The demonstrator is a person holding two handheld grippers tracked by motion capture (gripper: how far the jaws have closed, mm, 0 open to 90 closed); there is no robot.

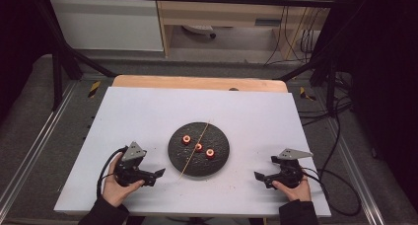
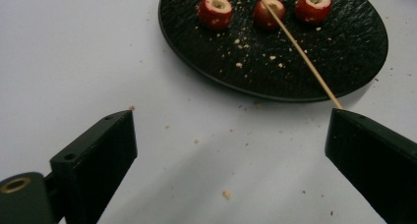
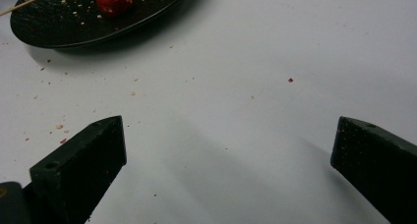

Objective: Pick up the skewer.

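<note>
- The work in hand looks to be threading cored fruit onto a stick, and by my judgement it has not properly begun: nothing is skewered and nothing is held.
- A round black textured plate (image 1: 176,158) sits in the middle of the white surface (image 1: 148,111), between the two hands.
- Three small red cored fruit pieces lie on it in a slanting row, each apart from the next: the far-left red fruit piece (image 1: 186,139), the middle red fruit piece (image 1: 198,147) and the near-right red fruit piece (image 1: 210,153).
- A thin pale wooden skewer (image 1: 191,154) lies loose across the plate; in the left gripper view it passes over or just beside the middle piece (image 2: 268,12), and I cannot tell whether it touches it. Its near end reaches off the rim onto the surface.
- The left tongs (image 1: 158,176) rest low on the surface near the plate's left edge, jaws spread wide and holding nothing; in the left gripper view, the skewer's (image 2: 300,54) near tip ends just at the top of one jaw.
- The right tongs (image 1: 260,178) are farther from the plate, to its right, jaws also spread wide and empty.
- Crumbs are scattered over plate and surface.
- Left to do, as I judge it: pick up the skewer, steady each fruit piece, and push all three on.
</note>
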